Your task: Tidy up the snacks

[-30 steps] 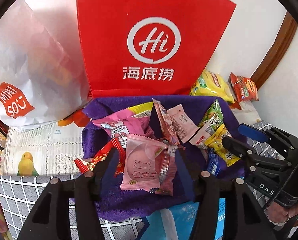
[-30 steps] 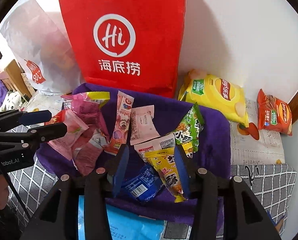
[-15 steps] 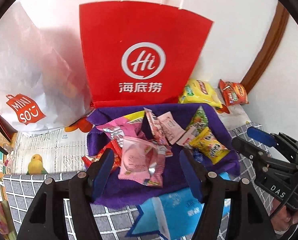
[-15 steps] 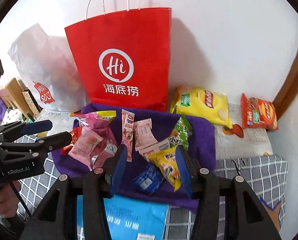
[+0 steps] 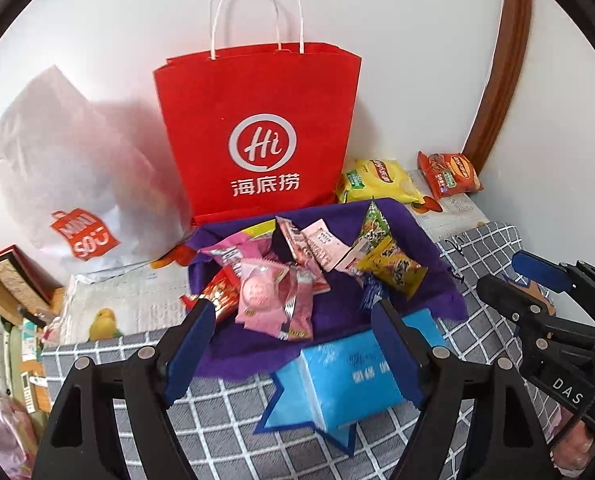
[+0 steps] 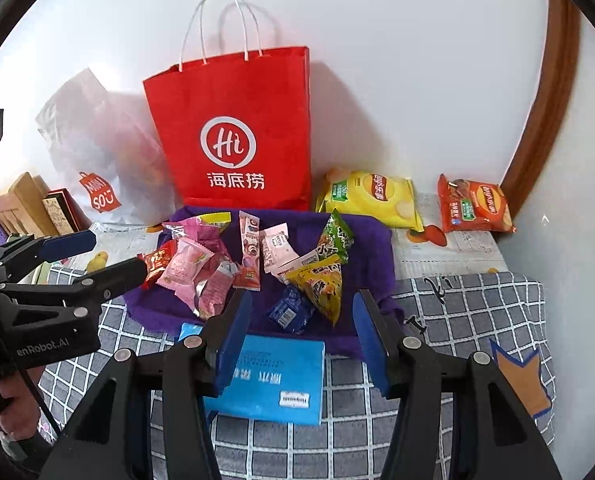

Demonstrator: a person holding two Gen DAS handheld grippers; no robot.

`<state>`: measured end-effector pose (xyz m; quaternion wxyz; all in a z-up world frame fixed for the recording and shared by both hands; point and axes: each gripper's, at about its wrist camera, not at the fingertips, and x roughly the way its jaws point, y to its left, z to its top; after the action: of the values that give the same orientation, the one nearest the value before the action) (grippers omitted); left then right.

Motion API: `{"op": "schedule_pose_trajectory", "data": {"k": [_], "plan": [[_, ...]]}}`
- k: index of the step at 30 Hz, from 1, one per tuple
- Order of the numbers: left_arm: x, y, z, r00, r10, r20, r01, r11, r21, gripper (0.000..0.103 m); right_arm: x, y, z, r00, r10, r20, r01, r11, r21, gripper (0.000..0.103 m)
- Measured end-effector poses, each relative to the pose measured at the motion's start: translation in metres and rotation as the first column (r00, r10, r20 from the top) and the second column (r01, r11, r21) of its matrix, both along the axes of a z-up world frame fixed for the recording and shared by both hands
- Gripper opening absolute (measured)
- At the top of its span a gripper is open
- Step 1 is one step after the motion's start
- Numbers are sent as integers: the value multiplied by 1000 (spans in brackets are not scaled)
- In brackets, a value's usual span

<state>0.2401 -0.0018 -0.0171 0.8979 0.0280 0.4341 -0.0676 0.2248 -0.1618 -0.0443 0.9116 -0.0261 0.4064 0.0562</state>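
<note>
Snacks (image 6: 257, 256) heaped on purple cloth (image 6: 369, 240), before red bag (image 6: 237, 132) we read as "Hi 海底捞"; white bag (image 6: 97, 152) reads "MINISO". Left gripper (image 5: 293, 320) and right gripper (image 6: 303, 308): both spreading wider, pinching nothing.

Snack wrappers' (image 6: 225, 264) print too small

The snack packets (image 6: 257, 264) lie in a heap on the cloth (image 6: 369, 240). Behind the cloth the paper bag (image 6: 233, 128) stands against the wall. Left of it leans the plastic bag (image 6: 97, 152). Right of it lie two chip bags (image 6: 371, 196), side by side. Before the cloth lies the tissue pack (image 6: 269, 384).
</note>
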Motion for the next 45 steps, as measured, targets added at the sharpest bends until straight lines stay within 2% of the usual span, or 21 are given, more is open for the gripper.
{"op": "schedule_pose_trajectory", "data": {"k": [5,7,8,9,11,13,15,18,24,30,45], "plan": [[-34,4,9,999,35,36,-35,999,-16,79,-26,-2,1,1000,-8,-17,8,1000,8,53],[-52,3,13,997,45,62,-44,999,-15,83,-40,-4,3,1000,-19,-8,19,1000,6,53],[-62,3,15,996,49,77,-48,999,-21,85,-48,-4,3,1000,-25,-1,25,1000,10,58],[-70,3,16,995,54,88,-51,998,-29,87,-55,-5,4,999,-32,5,32,999,12,70],[-89,1,18,992,61,107,-57,998,-40,87,-73,-6,4,999,-40,33,39,999,7,81],[-105,-3,19,990,66,122,-62,997,-39,92,-88,-8,5,997,-44,59,43,999,5,81],[-124,-7,18,987,76,144,-72,997,-33,94,-105,-12,5,996,-46,76,45,999,16,87],[-147,-13,15,984,85,159,-81,996,-30,95,-126,-19,5,992,-68,102,66,997,28,90],[-189,-17,17,977,100,187,-87,993,-74,96,-162,-33,6,988,-83,134,81,997,19,93],[-214,-20,18,972,118,205,-105,992,-75,97,-192,-36,10,983,-74,168,74,997,7,96],[-230,-10,18,967,149,206,-132,987,-95,98,-213,-39,9,979,-94,182,91,996,23,96]]}}
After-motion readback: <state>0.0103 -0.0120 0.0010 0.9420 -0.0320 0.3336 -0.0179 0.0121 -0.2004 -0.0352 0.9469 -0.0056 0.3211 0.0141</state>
